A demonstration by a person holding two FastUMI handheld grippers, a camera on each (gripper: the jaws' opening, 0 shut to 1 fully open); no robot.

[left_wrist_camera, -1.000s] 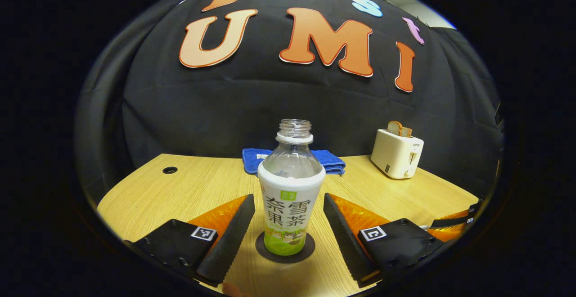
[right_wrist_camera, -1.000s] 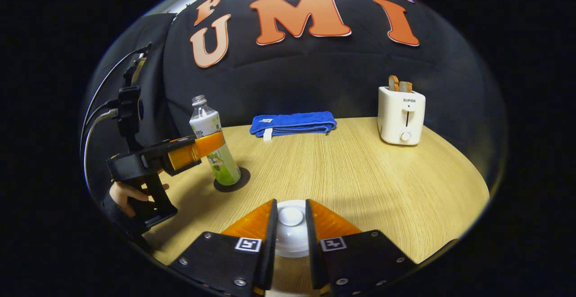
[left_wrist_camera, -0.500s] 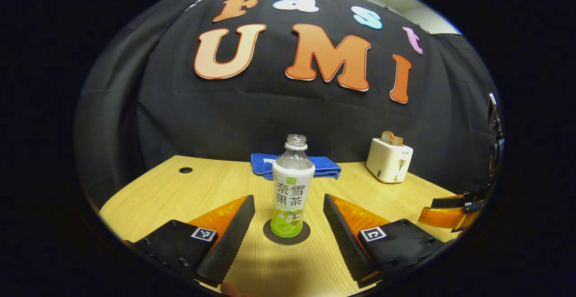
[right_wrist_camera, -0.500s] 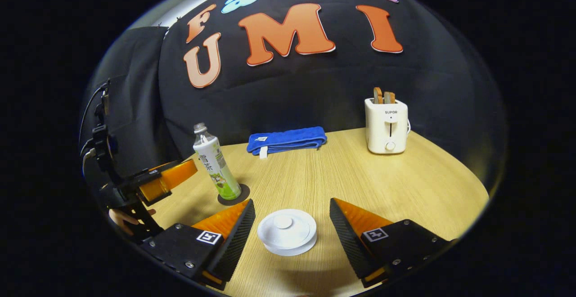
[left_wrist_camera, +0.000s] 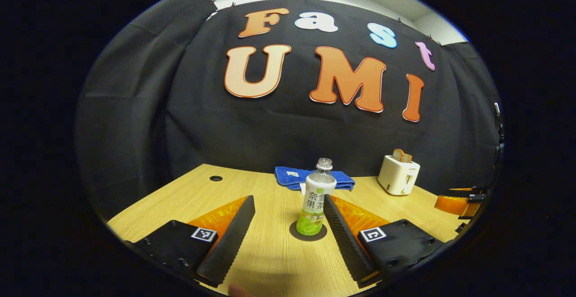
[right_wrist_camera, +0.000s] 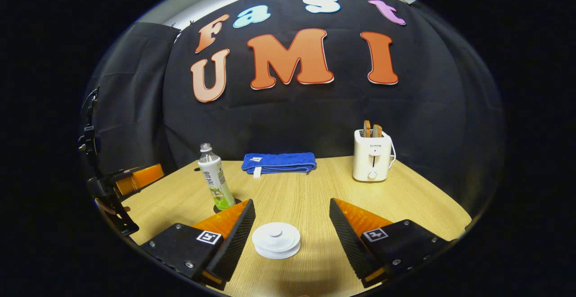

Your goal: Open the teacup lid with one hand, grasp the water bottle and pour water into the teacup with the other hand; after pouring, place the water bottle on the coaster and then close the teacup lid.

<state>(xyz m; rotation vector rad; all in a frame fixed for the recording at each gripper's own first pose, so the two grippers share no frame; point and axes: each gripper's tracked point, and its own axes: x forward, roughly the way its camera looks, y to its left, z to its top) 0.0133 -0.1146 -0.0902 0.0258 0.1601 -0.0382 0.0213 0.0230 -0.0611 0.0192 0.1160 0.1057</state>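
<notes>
On the wooden desk (right_wrist_camera: 315, 189), the bottle (left_wrist_camera: 315, 200) stands upright on its coaster (left_wrist_camera: 308, 234) and the lid (right_wrist_camera: 276, 240) rests on the teacup. Left tongs (left_wrist_camera: 288, 225) and right tongs (right_wrist_camera: 291, 229) both gape apart, holding nothing; the task looks finished.

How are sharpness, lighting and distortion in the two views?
Left gripper view: sharp; fisheye curves the table edge; soft shadow under the left gripper. Right gripper view: sharp, evenly lit; the teacup lid casts faint shadow, the water bottle leans from distortion.
</notes>
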